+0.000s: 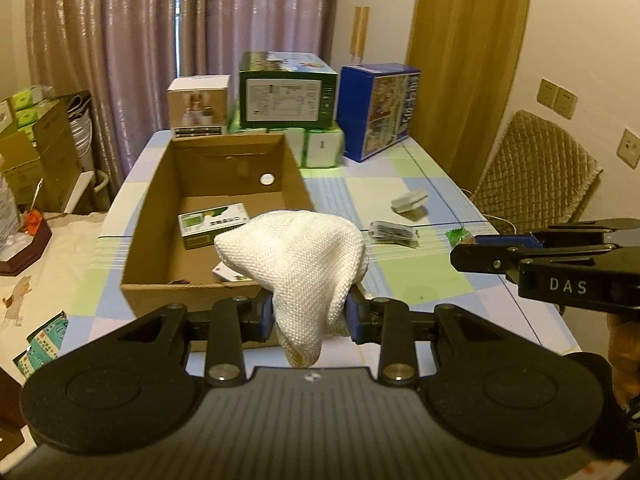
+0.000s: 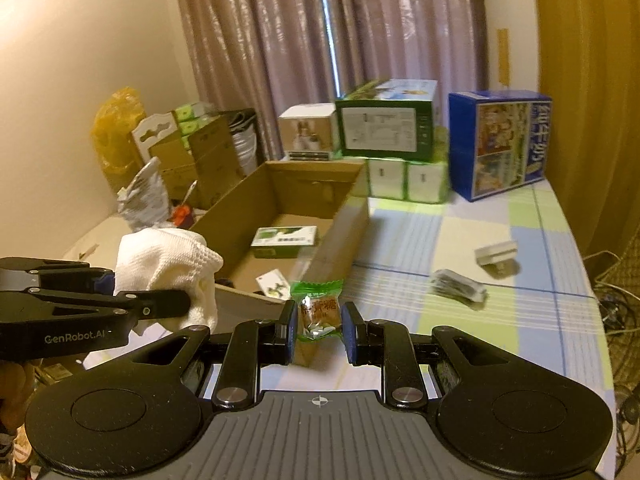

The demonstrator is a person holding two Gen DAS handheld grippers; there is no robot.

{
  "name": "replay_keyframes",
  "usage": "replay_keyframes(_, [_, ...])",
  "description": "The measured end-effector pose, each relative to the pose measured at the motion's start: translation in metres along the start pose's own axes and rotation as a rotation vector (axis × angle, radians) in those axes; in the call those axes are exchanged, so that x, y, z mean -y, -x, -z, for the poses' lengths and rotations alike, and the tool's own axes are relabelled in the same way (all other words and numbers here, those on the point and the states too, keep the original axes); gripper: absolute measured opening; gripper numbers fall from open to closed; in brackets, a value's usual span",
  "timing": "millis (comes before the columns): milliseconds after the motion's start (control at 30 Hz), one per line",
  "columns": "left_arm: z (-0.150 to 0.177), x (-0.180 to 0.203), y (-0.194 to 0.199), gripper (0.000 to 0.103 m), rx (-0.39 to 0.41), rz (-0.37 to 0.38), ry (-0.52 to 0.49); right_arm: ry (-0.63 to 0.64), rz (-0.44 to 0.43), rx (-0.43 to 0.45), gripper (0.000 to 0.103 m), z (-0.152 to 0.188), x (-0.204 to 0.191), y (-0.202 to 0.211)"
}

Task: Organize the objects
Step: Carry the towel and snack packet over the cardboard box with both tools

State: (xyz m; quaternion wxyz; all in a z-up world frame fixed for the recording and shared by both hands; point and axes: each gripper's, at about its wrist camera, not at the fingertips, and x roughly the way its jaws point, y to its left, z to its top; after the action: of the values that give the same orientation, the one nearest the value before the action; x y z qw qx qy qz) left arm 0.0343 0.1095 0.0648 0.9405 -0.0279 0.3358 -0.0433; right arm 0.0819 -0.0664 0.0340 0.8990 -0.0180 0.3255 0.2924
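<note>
- The left tongs [image 1: 310, 316] pinch a white woven cloth [image 1: 296, 264] between their blue pads; the cloth bulges above the fingers and a tail of it hangs below them.
- The right tongs [image 2: 319, 330] pinch a small green-ended candy wrapper [image 2: 318, 312], upright between the pads, its crimped top rising above the fingertips.
- In the left wrist view the right tongs [image 1: 472, 250] reach in level from the right edge, fingers edge-on and pointing left, above the surface; a bit of the green wrapper [image 1: 460, 236] shows at their tip.
- In the right wrist view the left tongs [image 2: 188, 304] come in level from the left edge, the cloth [image 2: 168, 268] bunched at their tip, just beside the near corner of the box.
- Both pairs of tongs are held above the checked surface [image 1: 432, 280], near the front wall of an open cardboard box [image 1: 192, 296].
- Inside the box lie a green-and-white carton [image 1: 212, 224] and a small card [image 2: 274, 282] close to the front wall.
- To the right of the box, well apart from it, a flat packet [image 1: 394, 234] and a small white box [image 1: 410, 200] lie on the surface.
- At the far edge stand a white box [image 1: 198, 106], a green box [image 1: 286, 90] on stacked green-and-white packs [image 1: 322, 146], and a blue box [image 1: 378, 110], with curtains [image 1: 120, 40] behind.
</note>
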Motion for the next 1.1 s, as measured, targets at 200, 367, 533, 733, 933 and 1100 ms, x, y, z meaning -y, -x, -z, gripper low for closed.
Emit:
replay_keyframes(200, [0.001,-0.013,0.003,0.029,0.004,-0.013,0.020,0.017,-0.013,-0.009,0.020,-0.004,-0.010,-0.011])
replay_keyframes(367, [0.002,-0.022,0.000,0.029,0.000,-0.017,0.027,0.018,-0.016,-0.015,0.020,-0.006,-0.013,-0.017])
replay_keyframes(533, [0.001,-0.034,-0.003,0.029,0.001,-0.033,0.025,0.020,-0.021,-0.027,0.020,-0.009,-0.015,-0.027])
replay_keyframes(733, [-0.009,-0.055,-0.010,0.029,0.002,-0.068,0.016,0.024,-0.036,-0.030,0.020,-0.017,-0.021,-0.047])
replay_keyframes(933, [-0.030,-0.078,-0.024,0.029,0.010,-0.094,0.015,0.030,-0.050,-0.033,0.020,-0.035,-0.024,-0.074])
replay_keyframes(1100, [-0.047,-0.094,-0.046,0.029,0.004,-0.109,0.002,0.015,-0.055,-0.038,0.020,-0.049,-0.023,-0.100])
